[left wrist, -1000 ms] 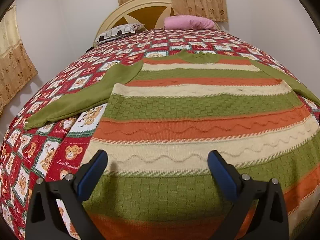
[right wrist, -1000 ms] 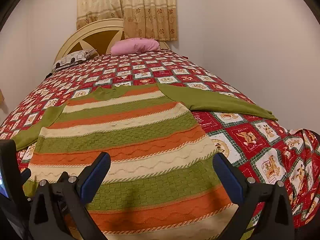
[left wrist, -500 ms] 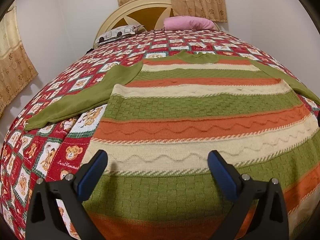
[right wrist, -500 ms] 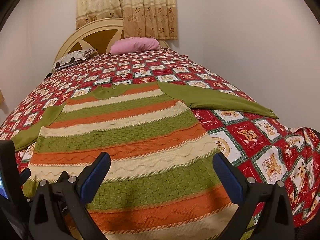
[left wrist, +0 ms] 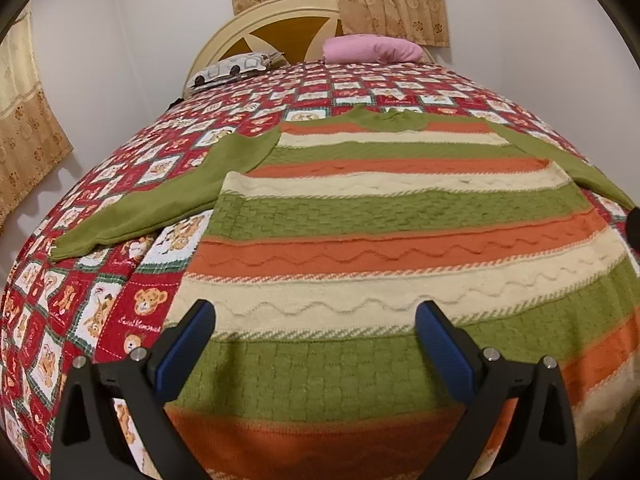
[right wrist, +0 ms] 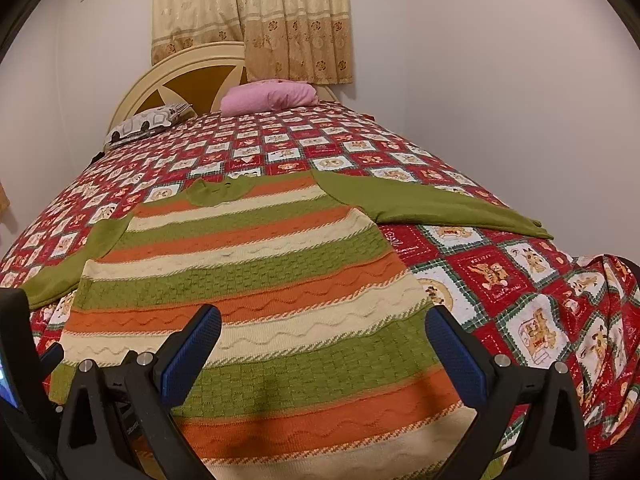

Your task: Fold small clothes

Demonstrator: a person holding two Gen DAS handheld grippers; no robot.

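Note:
A knitted sweater [left wrist: 380, 208] with green, orange and cream stripes lies flat on the bed, collar away from me, both plain green sleeves spread out. It also shows in the right wrist view [right wrist: 256, 280]. Its left sleeve [left wrist: 160, 200] reaches down-left; its right sleeve [right wrist: 432, 204] reaches right. My left gripper [left wrist: 316, 324] is open and empty, hovering over the sweater's lower left part. My right gripper [right wrist: 324, 332] is open and empty over the lower right part. The left gripper's body shows at the right wrist view's left edge [right wrist: 16, 344].
The bed has a red patchwork quilt [left wrist: 80, 280] with teddy bear squares. A pink pillow [right wrist: 268, 96] and a car-print pillow [right wrist: 148, 120] lie by the cream headboard [right wrist: 180, 68]. Walls close in on both sides; the quilt drops off at the right [right wrist: 600, 320].
Both grippers have barely shifted over the sweater's hem, staying open. The sweater has not moved.

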